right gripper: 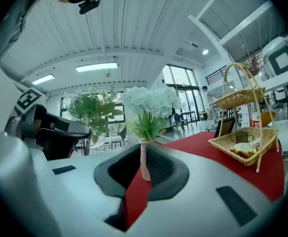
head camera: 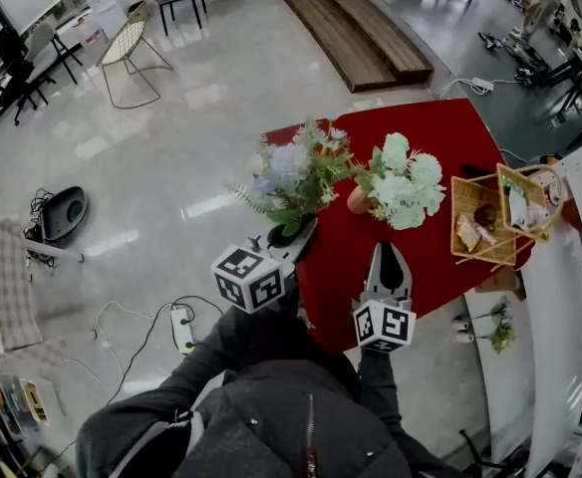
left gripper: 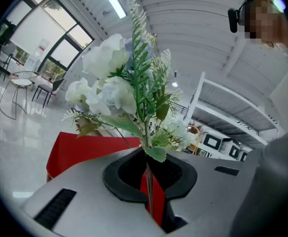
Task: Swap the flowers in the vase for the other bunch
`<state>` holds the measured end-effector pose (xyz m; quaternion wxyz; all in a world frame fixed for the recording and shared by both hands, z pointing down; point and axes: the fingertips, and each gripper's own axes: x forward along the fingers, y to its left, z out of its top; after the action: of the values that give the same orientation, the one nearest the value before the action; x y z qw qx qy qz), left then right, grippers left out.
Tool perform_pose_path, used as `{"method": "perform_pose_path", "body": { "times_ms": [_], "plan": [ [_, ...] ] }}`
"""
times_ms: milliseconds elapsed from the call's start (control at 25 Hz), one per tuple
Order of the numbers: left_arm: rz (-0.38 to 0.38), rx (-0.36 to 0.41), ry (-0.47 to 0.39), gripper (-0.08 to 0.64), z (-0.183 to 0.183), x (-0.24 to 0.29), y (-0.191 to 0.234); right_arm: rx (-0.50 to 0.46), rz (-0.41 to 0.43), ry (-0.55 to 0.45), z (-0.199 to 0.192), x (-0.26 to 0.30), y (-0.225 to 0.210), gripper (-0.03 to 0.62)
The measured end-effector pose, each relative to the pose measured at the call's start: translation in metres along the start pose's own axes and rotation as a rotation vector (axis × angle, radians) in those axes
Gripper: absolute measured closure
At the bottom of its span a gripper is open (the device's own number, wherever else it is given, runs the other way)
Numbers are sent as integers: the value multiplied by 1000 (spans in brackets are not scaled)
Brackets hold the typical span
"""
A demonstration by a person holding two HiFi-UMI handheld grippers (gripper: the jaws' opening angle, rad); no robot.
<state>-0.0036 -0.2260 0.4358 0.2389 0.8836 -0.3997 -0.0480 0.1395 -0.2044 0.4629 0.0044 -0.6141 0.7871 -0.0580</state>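
Observation:
A small pink vase [head camera: 359, 200] stands on the red table [head camera: 440, 132] with a bunch of white flowers [head camera: 403, 182] in it. My left gripper [head camera: 296, 235] hangs at the table's left edge, shut on the thin stem [left gripper: 148, 189] of the other bunch [head camera: 296, 172], which mixes pale blue and white blooms with green sprigs and stands upright. The right gripper [head camera: 388, 262] hovers over the table's near edge, a short way in front of the vase [right gripper: 144, 162], and points level at it. Its jaws stand nearly together with nothing between them.
Two wicker baskets [head camera: 485, 217] with small items sit on the table to the right of the vase. A white shelf unit [head camera: 560, 297] runs along the right. On the glossy floor to the left lie a power strip [head camera: 183, 329] and cables.

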Motion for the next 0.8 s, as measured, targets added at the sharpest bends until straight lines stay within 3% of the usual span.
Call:
{"method": "perform_pose_path", "body": {
  "times_ms": [280,800],
  "plan": [
    [8,30,-4,532,-5,-2,-10,19,12,-60,32,-23,-4,578],
    [22,67,-27,532,-1,-24,-27,141,148,-60,100,-43,30,578]
  ]
}}
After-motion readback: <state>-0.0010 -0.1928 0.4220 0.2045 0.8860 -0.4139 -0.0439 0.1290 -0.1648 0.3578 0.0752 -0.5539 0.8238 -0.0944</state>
